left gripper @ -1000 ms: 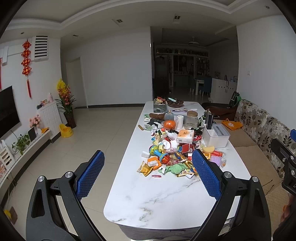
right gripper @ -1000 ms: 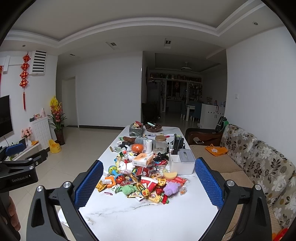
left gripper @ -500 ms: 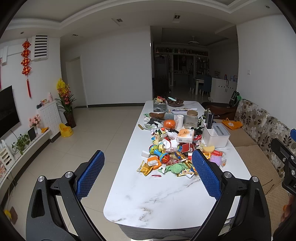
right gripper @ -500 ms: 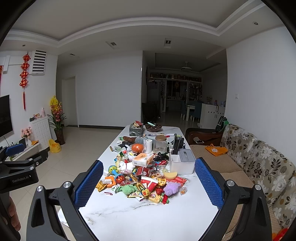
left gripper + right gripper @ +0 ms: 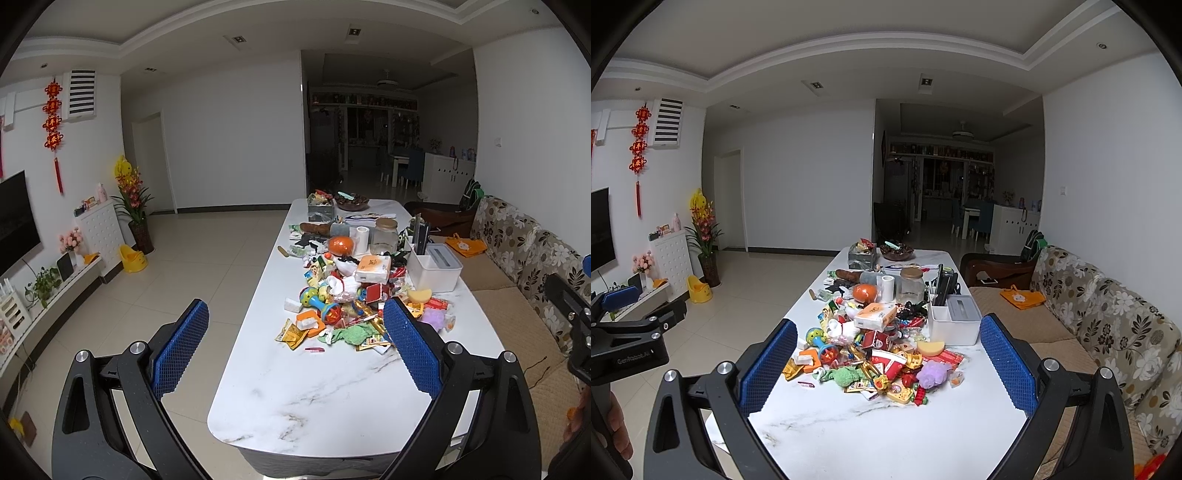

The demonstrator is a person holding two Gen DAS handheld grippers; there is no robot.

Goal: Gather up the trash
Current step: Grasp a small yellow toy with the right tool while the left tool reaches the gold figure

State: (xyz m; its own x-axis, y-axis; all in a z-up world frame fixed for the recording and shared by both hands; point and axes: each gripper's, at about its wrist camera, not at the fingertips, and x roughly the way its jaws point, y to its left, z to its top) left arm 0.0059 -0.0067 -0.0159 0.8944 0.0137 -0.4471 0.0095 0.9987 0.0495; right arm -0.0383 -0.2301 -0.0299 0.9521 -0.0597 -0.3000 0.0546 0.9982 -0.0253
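- My left gripper (image 5: 295, 334) has its blue ribbed pads (image 5: 181, 347) spread wide with nothing between them; it hangs off the near end of the long white marble-patterned table (image 5: 314, 391), above that rounded edge.
- My right gripper (image 5: 888, 365) is just as wide apart and holds nothing; it points along the table from the same near end.
- In the right wrist view, my left gripper shows as a black tool at the far left, with my hand (image 5: 618, 430) on its handle.
- The trash is a mixed heap of wrappers and small toys (image 5: 879, 354), piled on the table beyond a bare stretch of marble, well apart from both grippers.
- At the heap's near edge lie a crumpled green cloth (image 5: 351, 334), a yellow snack wrapper (image 5: 291, 336) and a fuzzy purple ball (image 5: 934, 373).
- Further into the heap sit an orange-and-white tissue pack (image 5: 373, 267) and a red paper carton (image 5: 886, 363).
- Just beside the heap, toward the sofa, stands a white rectangular plastic organiser box (image 5: 436, 267).
- Beyond the heap are a clear glass jar with a tan lid (image 5: 384, 236) and a white paper roll (image 5: 360, 240).
- A floral-patterned sofa (image 5: 1108, 321) runs along the table's right side.
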